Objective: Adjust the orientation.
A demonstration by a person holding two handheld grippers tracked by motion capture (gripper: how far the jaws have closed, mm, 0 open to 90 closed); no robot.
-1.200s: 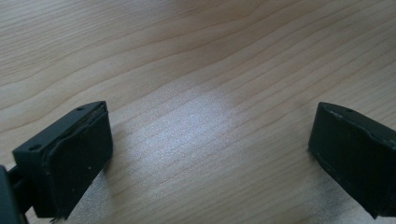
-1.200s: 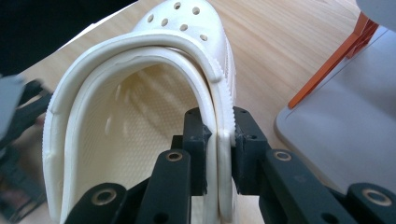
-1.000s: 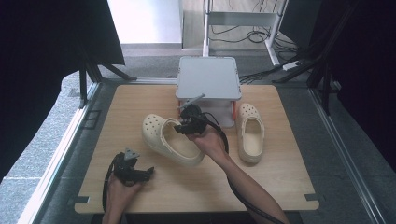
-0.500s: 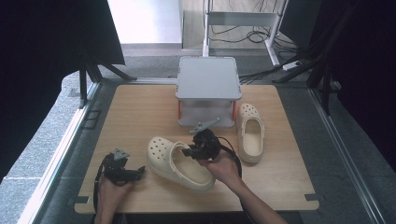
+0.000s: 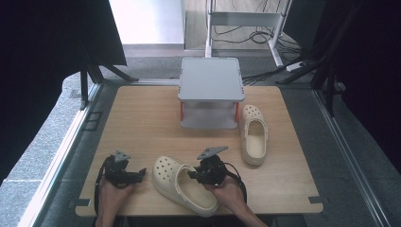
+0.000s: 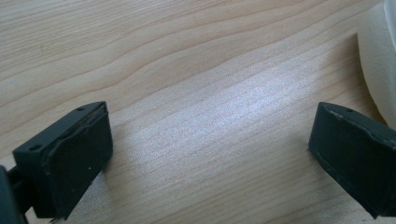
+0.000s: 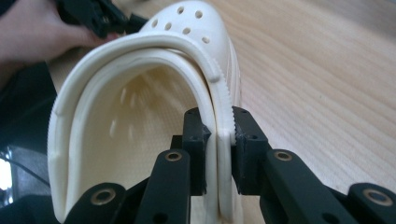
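A cream clog (image 5: 182,184) lies near the table's front edge, toe pointing back left. My right gripper (image 5: 196,173) is shut on its side wall; in the right gripper view the jaws pinch the clog (image 7: 140,107) rim, right gripper (image 7: 218,128) at the wall. My left gripper (image 5: 137,174) rests open on the wood just left of the clog's toe. In the left gripper view the left gripper (image 6: 210,140) has bare wood between its jaws and the clog (image 6: 380,60) edge at the right. A second cream clog (image 5: 253,134) lies at the right, toe away from me.
A grey two-tier stand (image 5: 210,92) with orange posts sits at the back middle of the wooden table (image 5: 137,118). A metal frame and dark curtains surround the table. Cables lie on the floor beyond.
The right gripper has pulled the held clog from mid-table toward the front edge. The left gripper has shifted slightly back and right, ending beside the clog's toe.
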